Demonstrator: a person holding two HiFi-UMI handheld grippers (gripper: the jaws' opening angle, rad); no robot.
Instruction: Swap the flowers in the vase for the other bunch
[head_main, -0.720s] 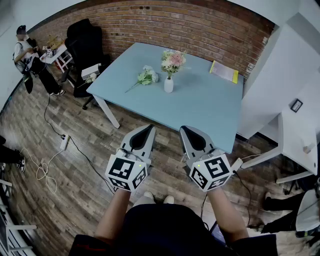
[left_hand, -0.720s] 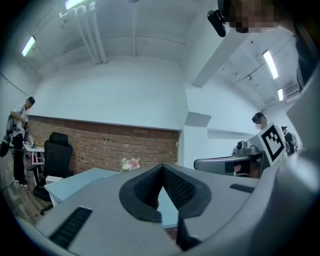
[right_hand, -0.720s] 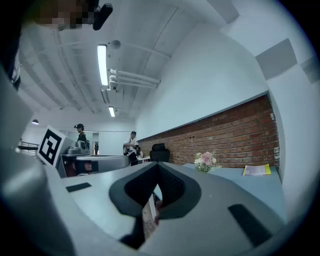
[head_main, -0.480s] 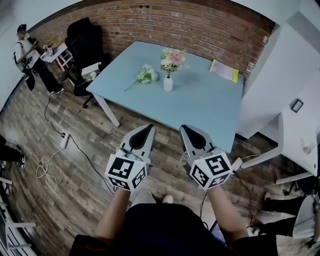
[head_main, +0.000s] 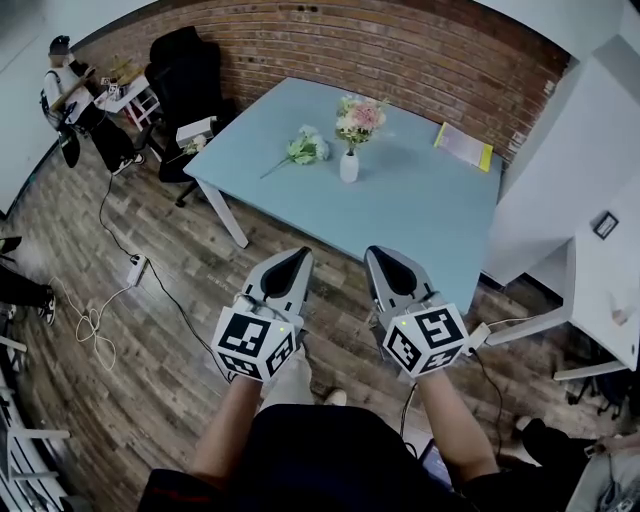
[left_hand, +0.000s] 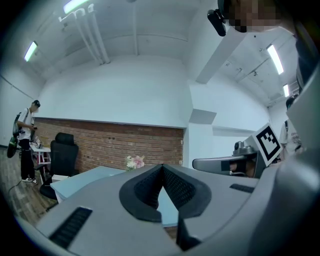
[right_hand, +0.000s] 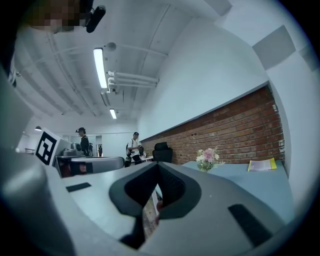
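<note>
A small white vase (head_main: 348, 166) stands near the middle of the light blue table (head_main: 420, 215), holding a pink and white bunch of flowers (head_main: 361, 116). That pink bunch (left_hand: 134, 161) also shows far off in the left gripper view, and the same bunch (right_hand: 208, 158) in the right gripper view. A second bunch, white and green (head_main: 306, 149), lies flat on the table left of the vase. My left gripper (head_main: 297, 255) and right gripper (head_main: 375, 253) are both shut and empty, held level side by side above the wooden floor, short of the table's near edge.
A yellow booklet (head_main: 463, 146) lies at the table's far right. A black office chair (head_main: 188, 80) stands left of the table by the brick wall. A person (head_main: 75, 105) stands at far left. Cables and a power strip (head_main: 133, 269) lie on the floor. White furniture (head_main: 600, 270) stands at right.
The head view has shifted a little: the table and vase now sit slightly right and lower in frame. Both grippers keep their pose, still shut.
</note>
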